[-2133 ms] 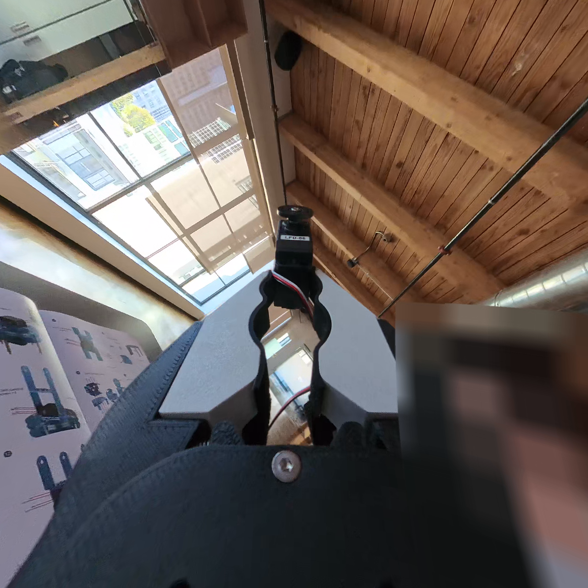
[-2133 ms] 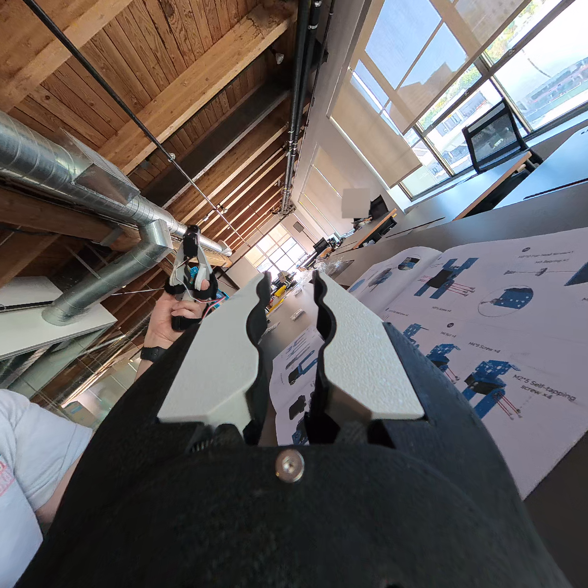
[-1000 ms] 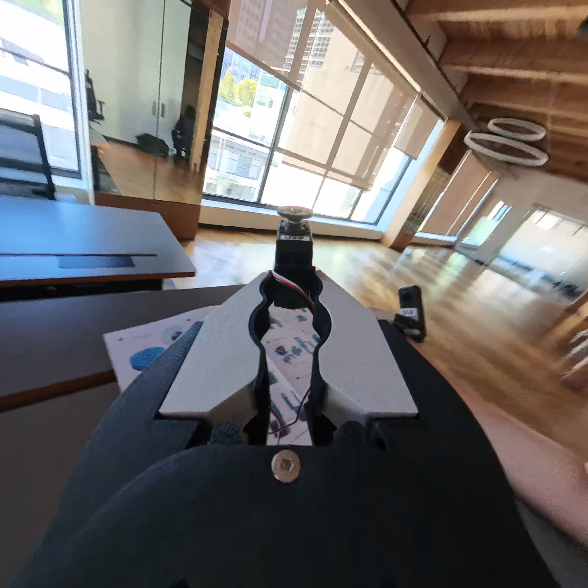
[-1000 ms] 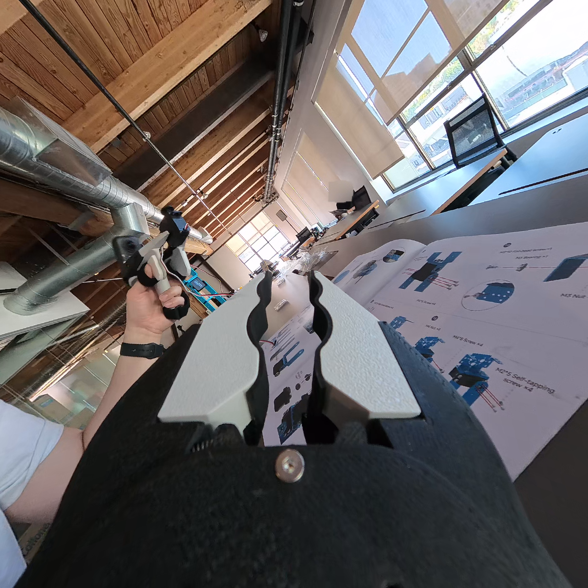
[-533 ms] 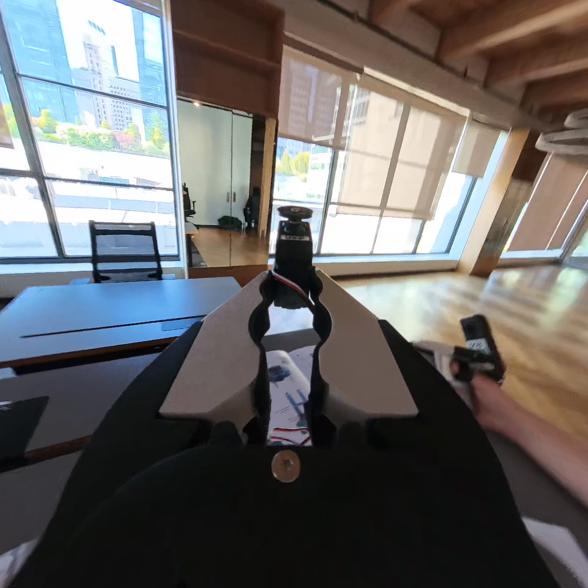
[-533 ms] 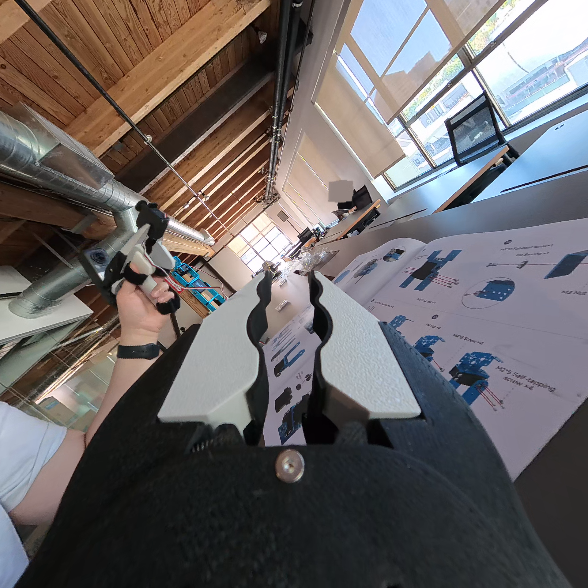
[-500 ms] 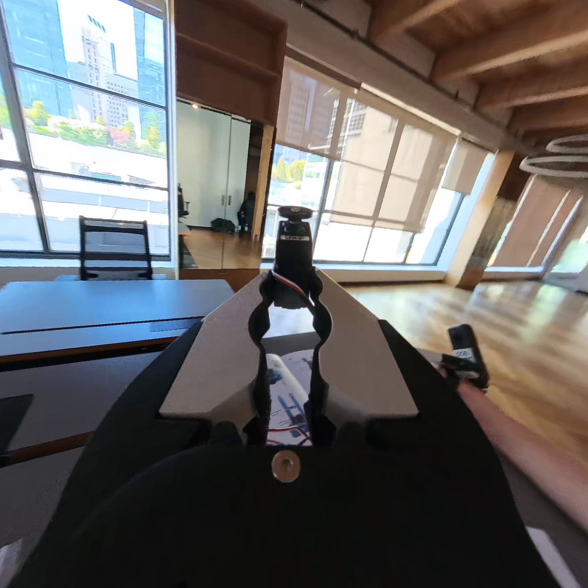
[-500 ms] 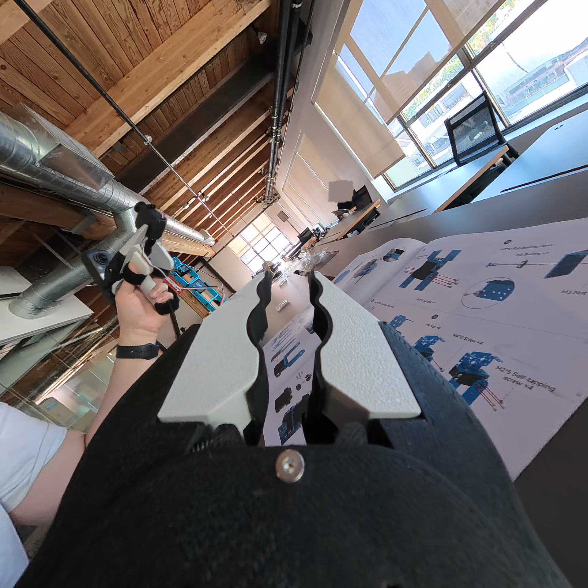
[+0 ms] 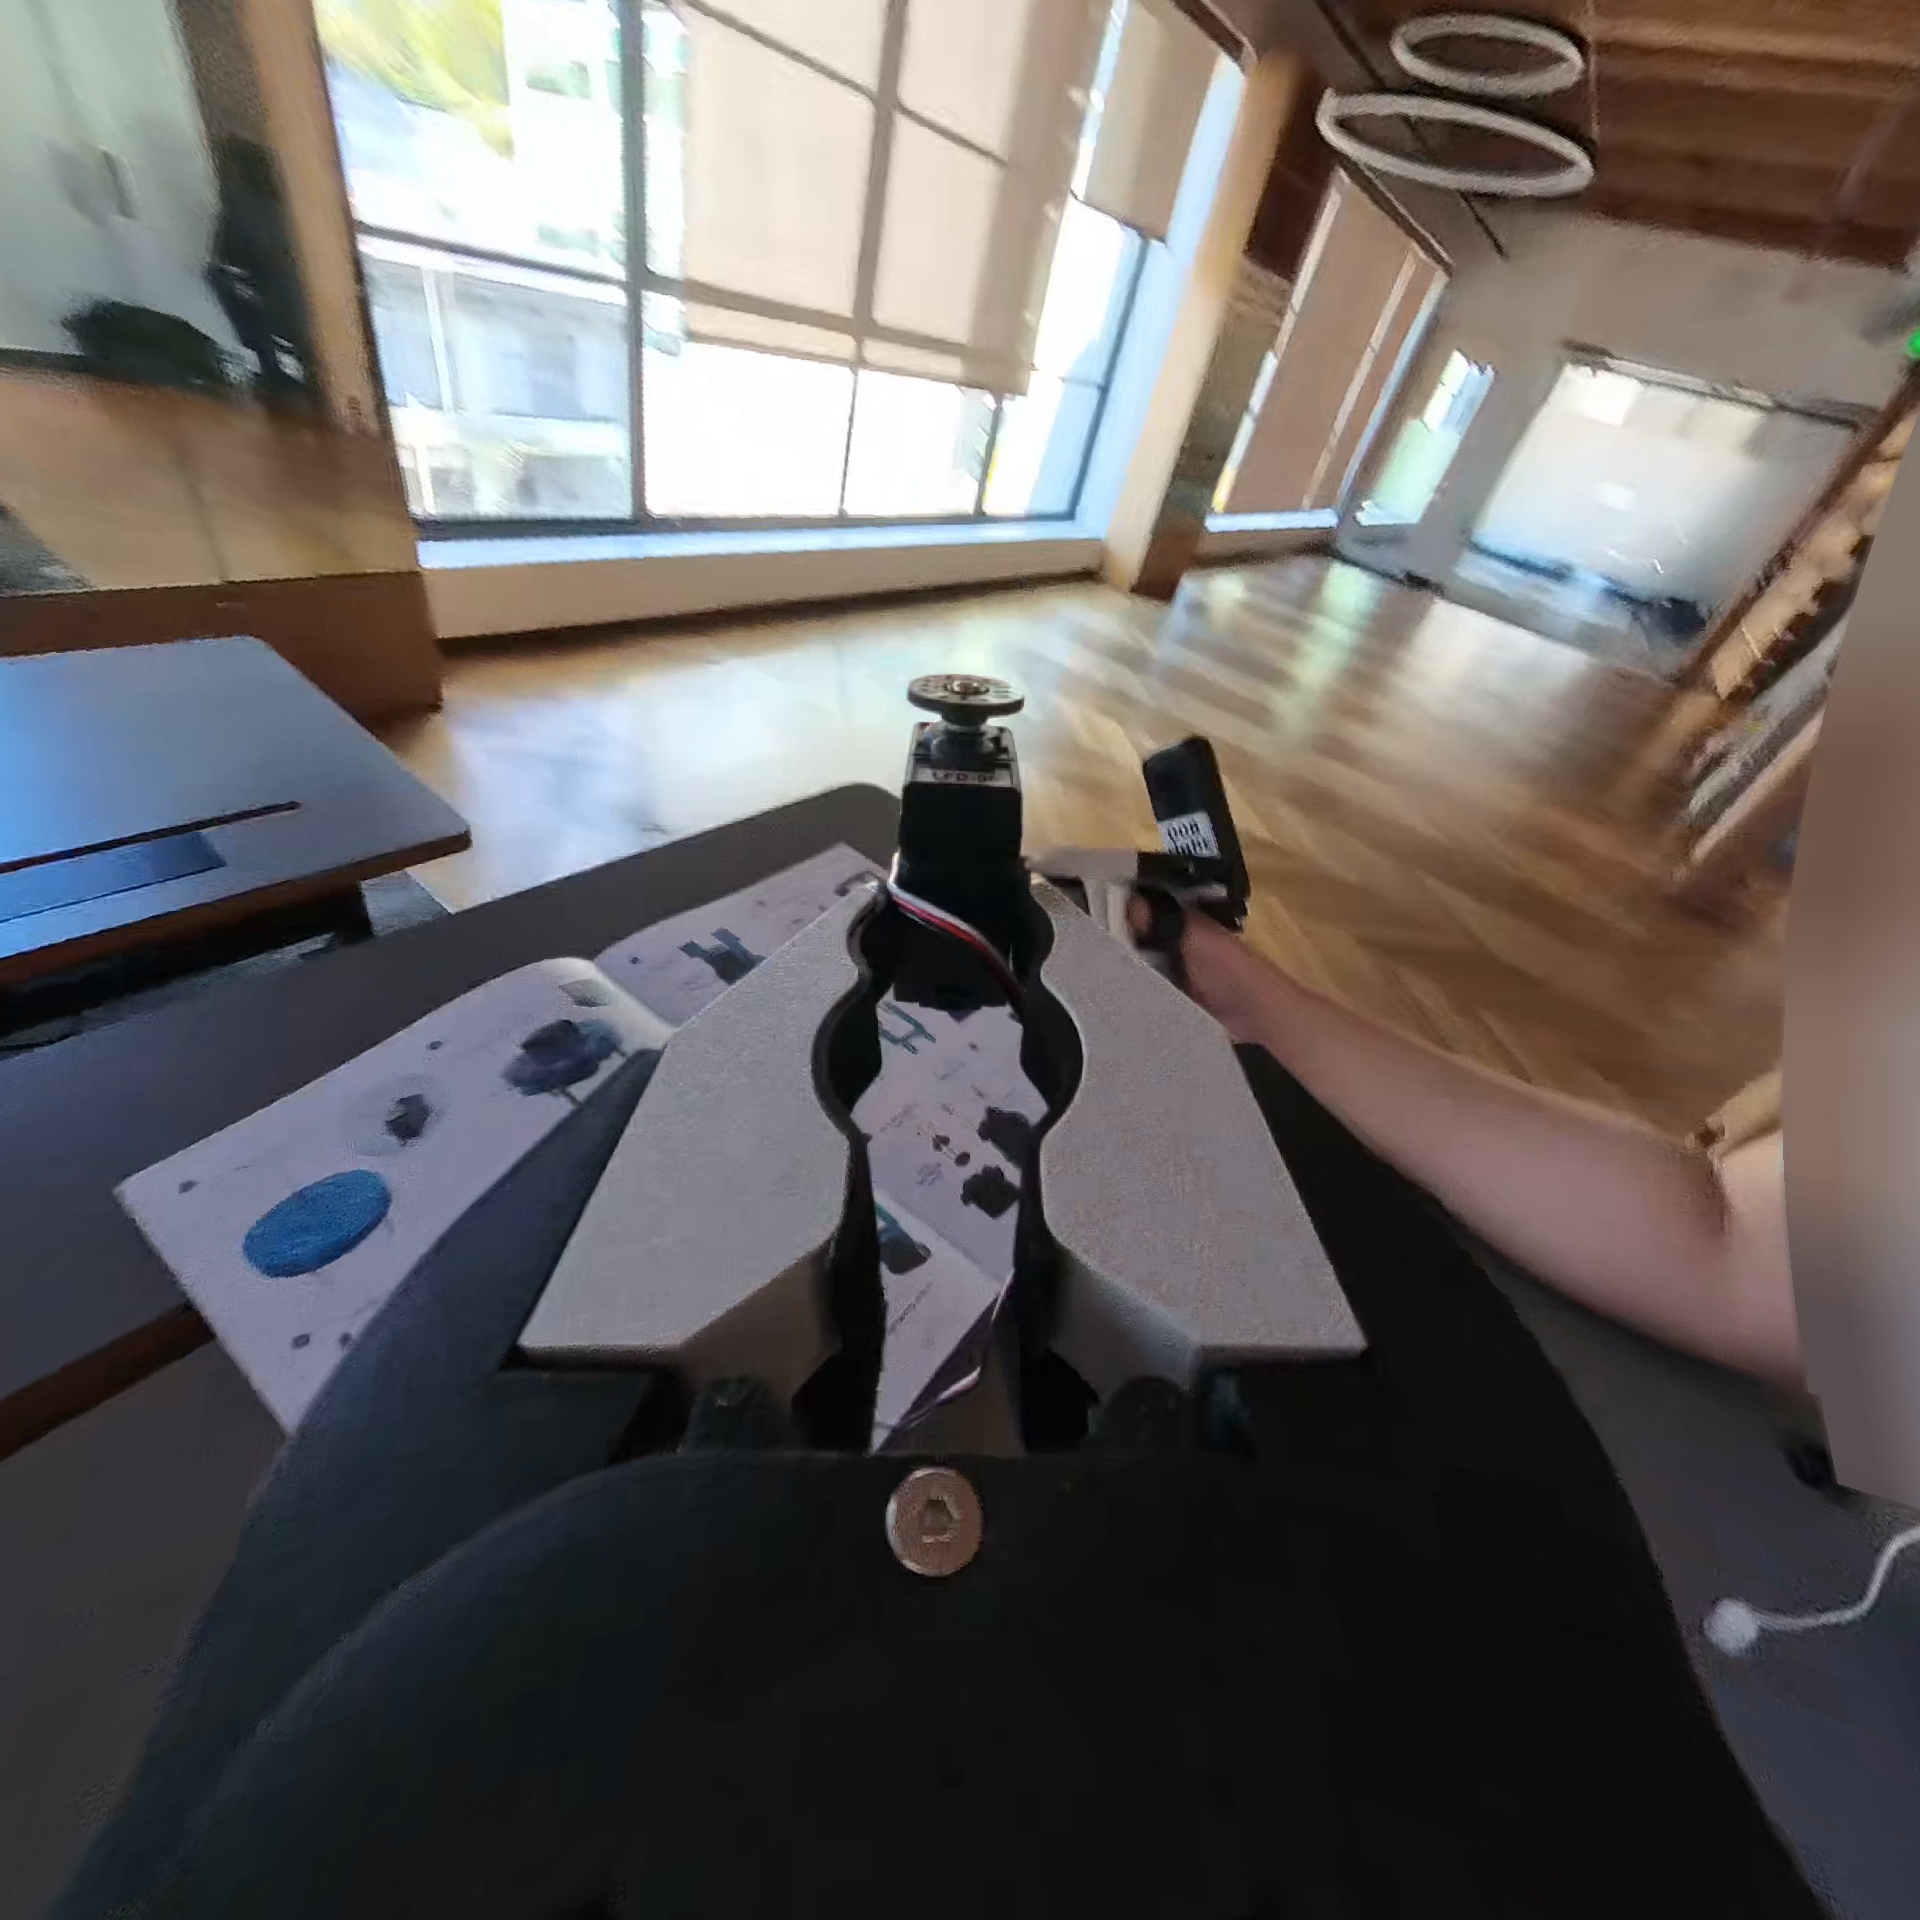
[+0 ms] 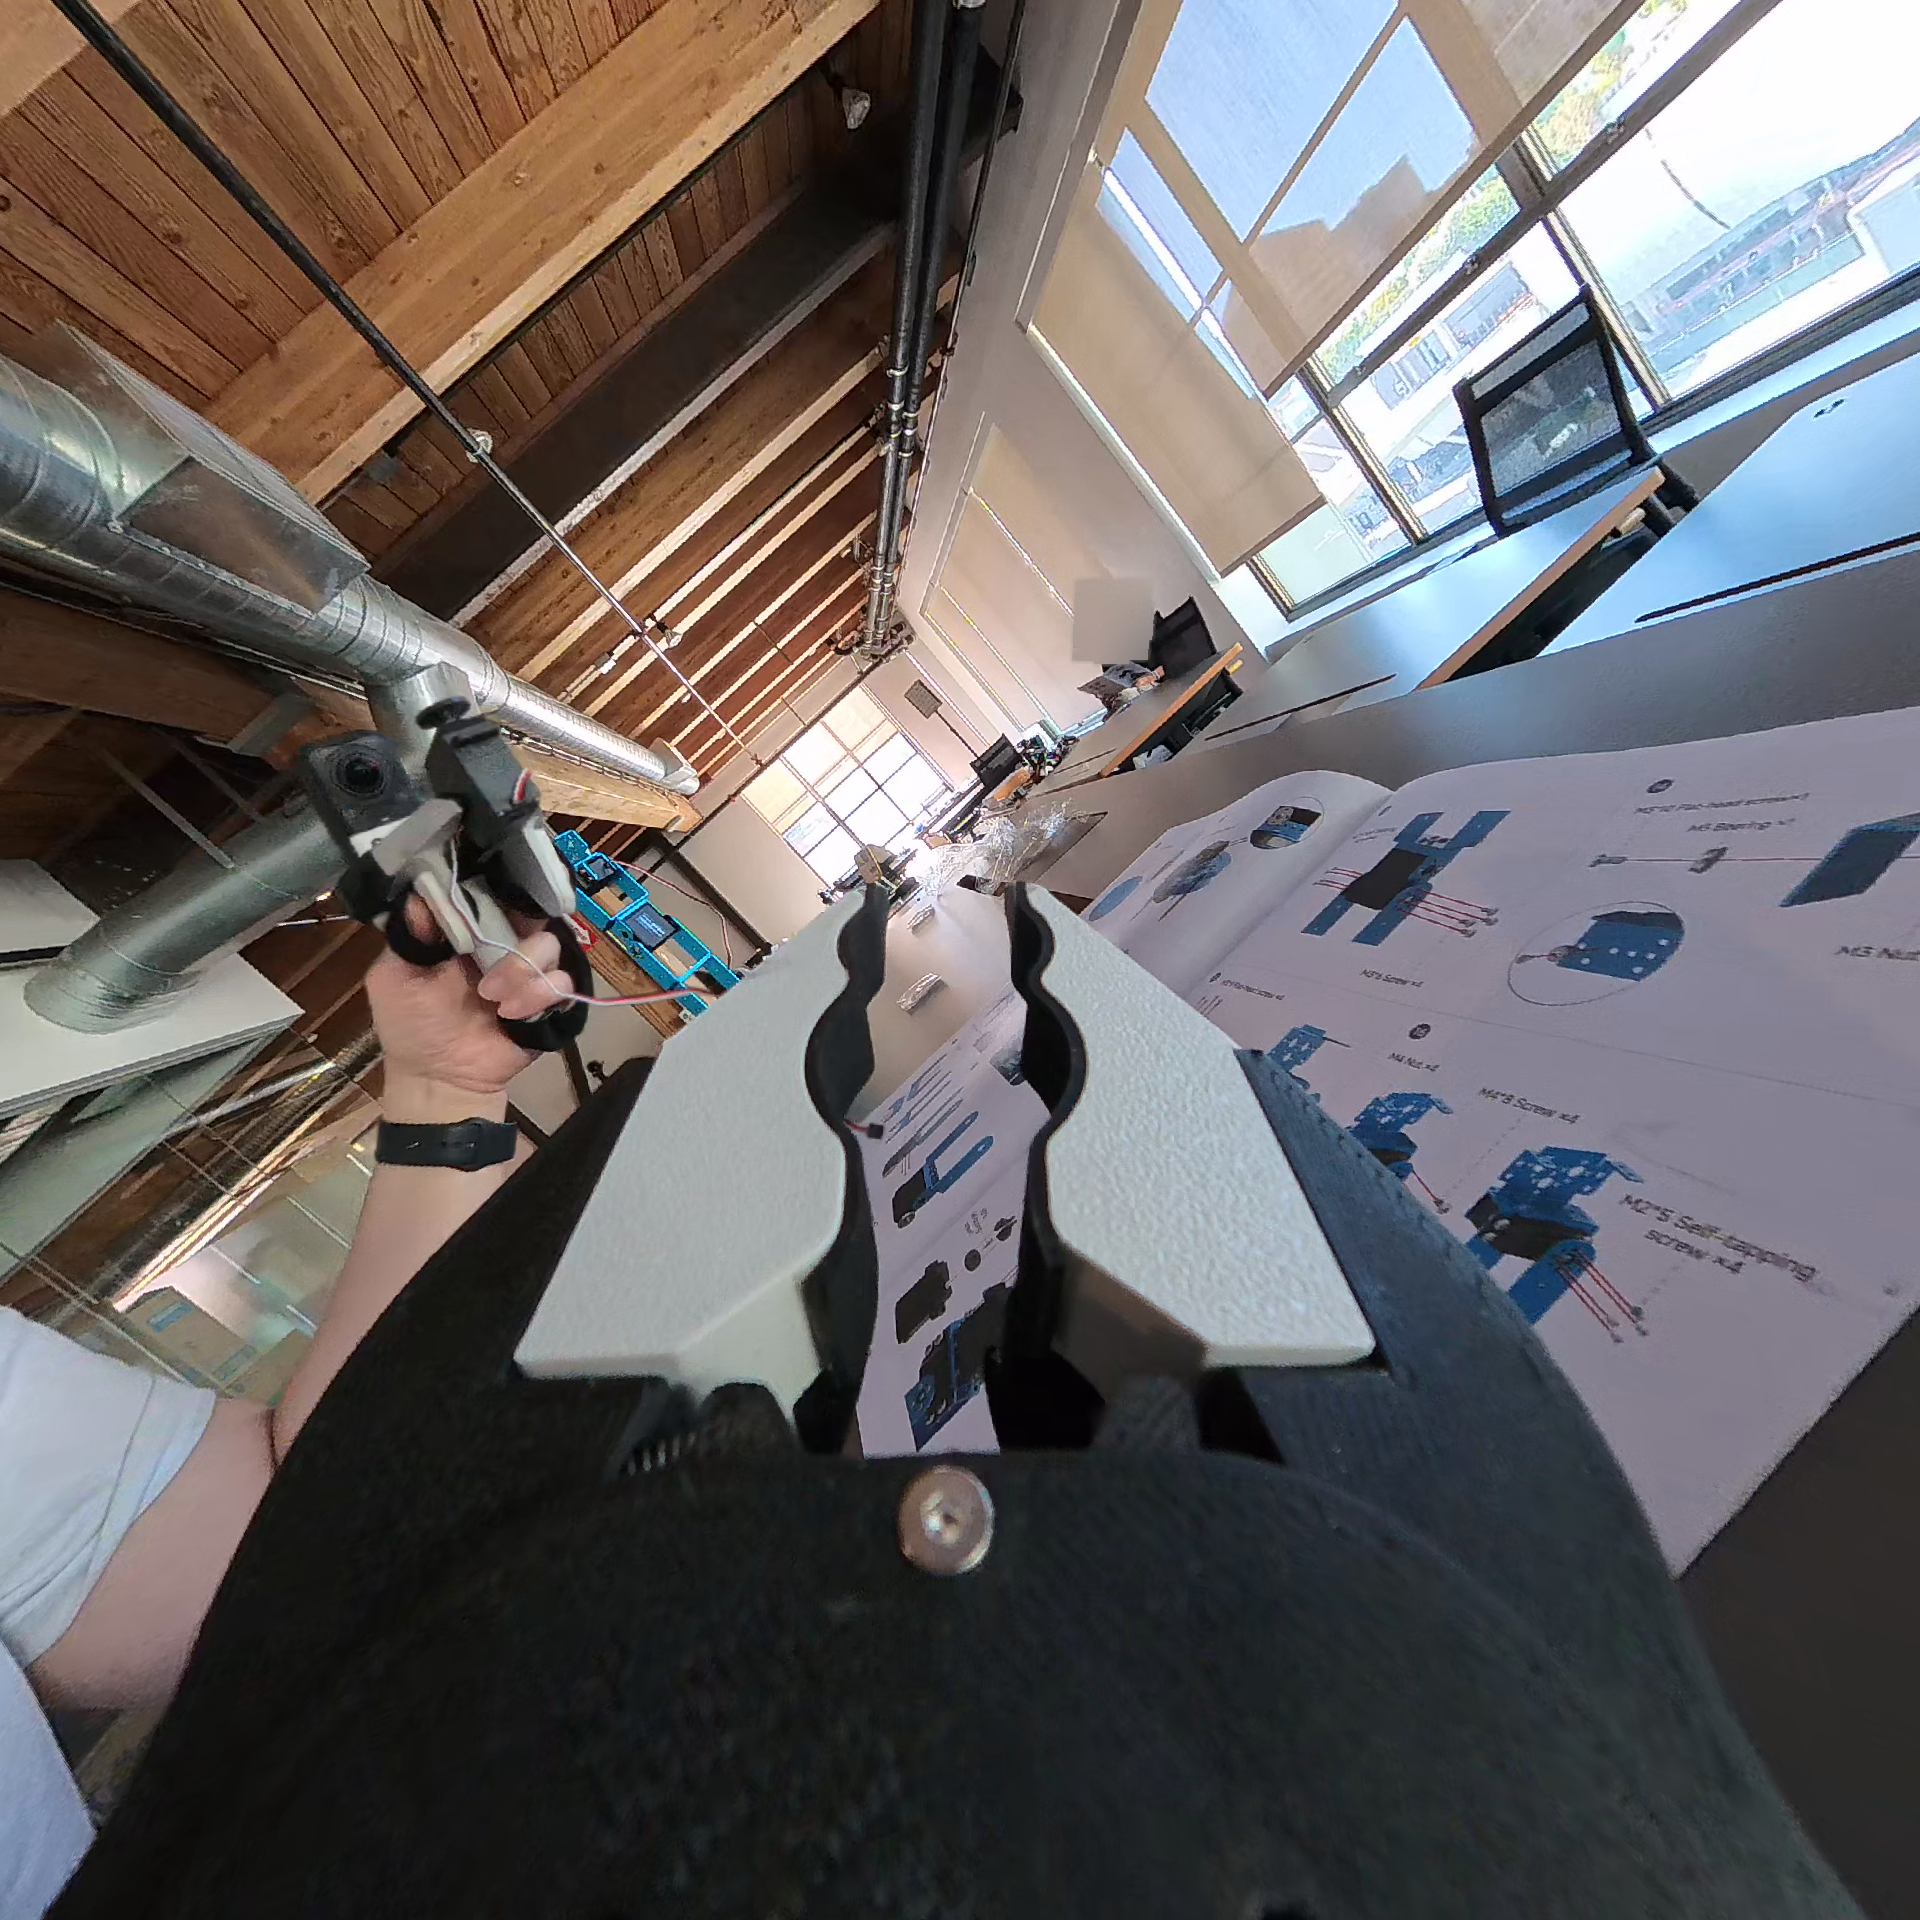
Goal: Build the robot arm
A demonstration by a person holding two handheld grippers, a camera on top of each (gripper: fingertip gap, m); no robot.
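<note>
My left gripper (image 9: pixel 956 925) is shut on a small black servo motor (image 9: pixel 958 831) with a round horn on top; its red, white and black wires run down between the fingers. It hangs above an open instruction booklet (image 9: pixel 436 1122) on a dark table (image 9: pixel 208 1049). The right wrist view shows it raised in a hand (image 10: pixel 468 831), the servo (image 10: pixel 480 764) pointing up and its wire dangling. My right gripper (image 10: pixel 943 904) is open and empty, tilted low over the booklet (image 10: pixel 1558 987). It also shows in the left wrist view (image 9: pixel 1184 842), held just right of the servo.
A bare forearm (image 9: pixel 1455 1122) crosses the right side of the left wrist view. A white cable (image 9: pixel 1808 1621) lies at lower right. Further desks (image 10: pixel 1766 499), a black chair (image 10: pixel 1548 426), blue metal parts (image 10: pixel 644 935) and clear bags (image 10: pixel 997 831) sit farther along the table. About 25 centimetres separates my left fingertips from my right.
My left gripper has swung down from pointing at the ceiling to pointing over the booklet and floor, still holding the servo. My right gripper has hardly moved.
</note>
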